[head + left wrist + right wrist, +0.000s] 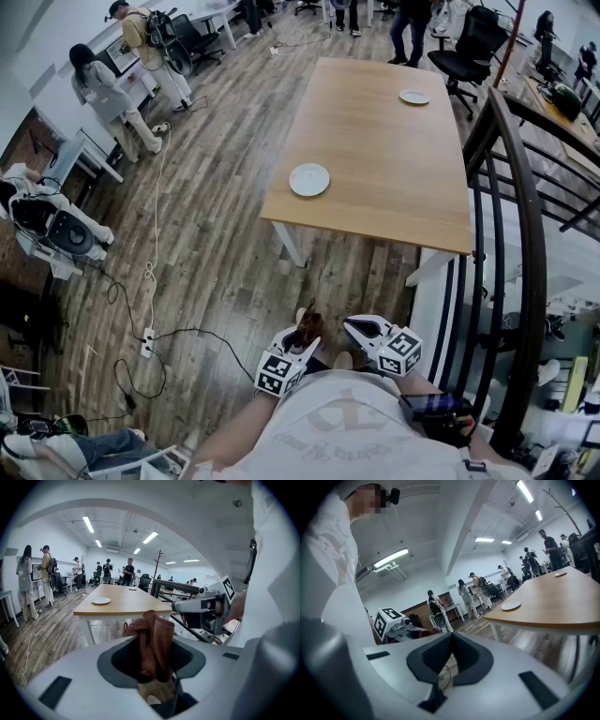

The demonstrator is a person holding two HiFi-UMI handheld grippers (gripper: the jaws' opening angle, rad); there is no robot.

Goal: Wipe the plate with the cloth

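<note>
Cloth: we see the rust-red cloth (152,639) bunched and standing upright between the jaws of the left hand-held gripper (153,660), which is clamped on its lower part. The free folds stick out past the tips.
Why held so: we judge the grip low on the cloth leaves a loose pad out front, ready to be pressed flat on the plate.
Right hand-held gripper (451,637): its jaws are together at the tips with nothing between them. We take it as spare for now, perhaps to steady the plate later.
Both hand-held grippers: in the head view they sit close to the person's chest, off the near end of the bench (394,169) and well apart from it.
Plate (309,179): a pale round plate lies flat on the bench, near its near left corner and just in from the edge. It looks easy to reach from that end.
Second plate (413,97): it lies toward the far end of the bench, well apart from the first. We judge the near one the likelier target.
Stage: wiping has not begun, and the cloth is nowhere near the plate.
Next move: we would need to step up to the bench's near end and bring the cloth down onto the plate's face.
Risk: the plate could slide on the smooth bench top toward the edge.
</note>
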